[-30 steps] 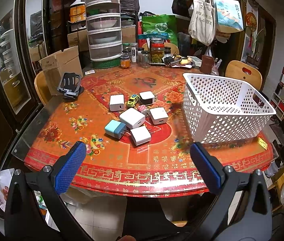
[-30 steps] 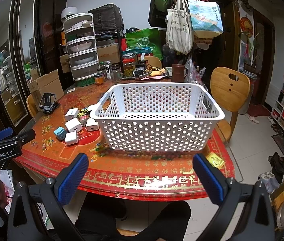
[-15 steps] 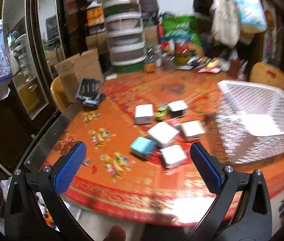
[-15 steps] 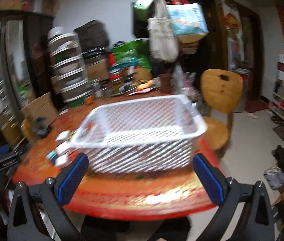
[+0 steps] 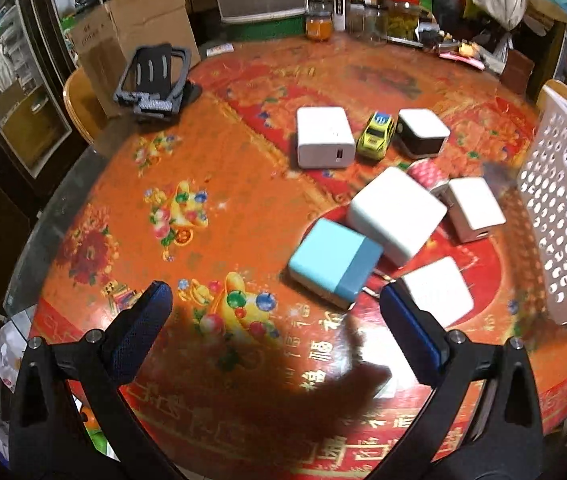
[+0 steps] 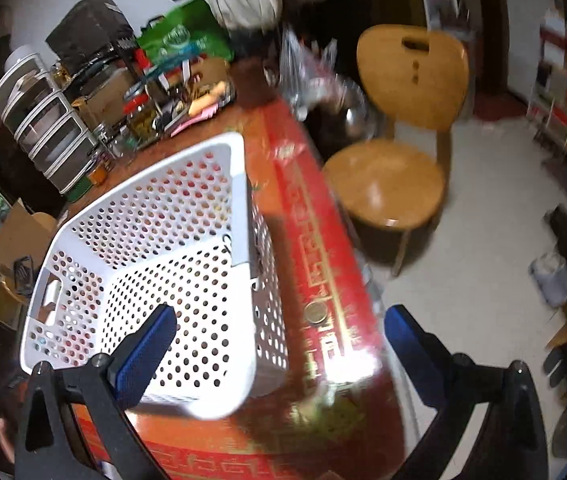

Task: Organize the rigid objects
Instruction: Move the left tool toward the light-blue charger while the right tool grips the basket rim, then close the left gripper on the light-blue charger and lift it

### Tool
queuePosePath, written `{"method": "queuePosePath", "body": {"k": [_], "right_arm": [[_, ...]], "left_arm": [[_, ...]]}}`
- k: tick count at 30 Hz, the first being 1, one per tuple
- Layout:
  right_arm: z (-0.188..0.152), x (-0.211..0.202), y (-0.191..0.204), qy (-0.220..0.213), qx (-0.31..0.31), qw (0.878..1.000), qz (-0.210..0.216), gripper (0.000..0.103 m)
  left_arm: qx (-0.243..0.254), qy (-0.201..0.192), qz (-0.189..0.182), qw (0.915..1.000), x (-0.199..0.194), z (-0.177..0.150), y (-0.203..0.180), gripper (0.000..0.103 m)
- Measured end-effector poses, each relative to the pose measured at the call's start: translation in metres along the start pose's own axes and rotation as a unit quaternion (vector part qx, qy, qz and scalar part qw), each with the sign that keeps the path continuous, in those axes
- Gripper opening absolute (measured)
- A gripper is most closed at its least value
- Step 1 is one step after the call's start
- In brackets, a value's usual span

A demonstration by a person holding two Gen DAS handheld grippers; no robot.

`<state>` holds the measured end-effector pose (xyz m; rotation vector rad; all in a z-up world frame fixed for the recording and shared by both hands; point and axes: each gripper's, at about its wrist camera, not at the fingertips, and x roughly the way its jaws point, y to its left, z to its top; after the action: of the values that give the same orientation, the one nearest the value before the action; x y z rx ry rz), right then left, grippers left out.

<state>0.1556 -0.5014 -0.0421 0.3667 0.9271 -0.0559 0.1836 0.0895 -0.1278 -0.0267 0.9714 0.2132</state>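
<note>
We've dropped the left gripper (image 5: 273,322) in close since a sec ago: jaws spread wide, nothing between them, w/ the blue charger (image 5: 334,262) now just ahead and slightly right of the gap. The white chargers (image 5: 397,214) sit beyond it, and the toy car (image 5: 376,135) farther ahead. Right gripper (image 6: 279,344), also wide apart and empty, has swung over the table's (image 6: 315,240) edge, basket (image 6: 151,248) ahead-left of it and, as far as the blur lets us tell, empty. Probably first pick coming; nothing sorted yet.
</note>
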Motion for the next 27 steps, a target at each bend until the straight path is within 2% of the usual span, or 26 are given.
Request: {"method": "queuePosePath", "body": {"k": [2, 6, 10, 12, 15, 22, 25, 27], "right_arm": [[0.002, 0.007, -0.001, 0.007, -0.006, 1.000, -0.006, 0.084], [-0.002, 0.018, 0.001, 0.025, -0.008, 0.999, -0.019, 0.066], [-0.008, 0.023, 0.004, 0.041, -0.005, 0.999, 0.001, 0.048], [-0.007, 0.023, 0.006, 0.041, -0.006, 0.999, 0.004, 0.029], [-0.007, 0.023, 0.013, 0.041, -0.009, 0.999, -0.004, 0.019], [-0.009, 0.029, 0.025, 0.050, -0.026, 0.998, -0.029, 0.014], [-0.008, 0.031, 0.024, 0.051, -0.022, 0.998, -0.030, 0.013], [-0.008, 0.031, 0.025, 0.052, -0.024, 0.998, -0.034, 0.012]], "left_arm": [[0.010, -0.005, 0.003, 0.9999, 0.003, -0.001, -0.002, 0.102], [0.022, -0.007, 0.005, 0.9997, 0.005, -0.002, -0.006, 0.102], [0.031, -0.003, 0.003, 0.9995, 0.014, -0.001, -0.008, 0.102], [0.034, -0.003, -0.002, 0.9994, 0.017, 0.000, -0.009, 0.102], [0.033, -0.013, -0.004, 0.9994, 0.019, 0.004, -0.007, 0.102], [0.040, -0.011, -0.035, 0.9985, 0.029, 0.006, -0.008, 0.100], [0.041, -0.013, -0.047, 0.9980, 0.030, 0.006, -0.009, 0.090], [0.041, -0.013, -0.051, 0.9977, 0.031, 0.005, -0.009, 0.073]]}}
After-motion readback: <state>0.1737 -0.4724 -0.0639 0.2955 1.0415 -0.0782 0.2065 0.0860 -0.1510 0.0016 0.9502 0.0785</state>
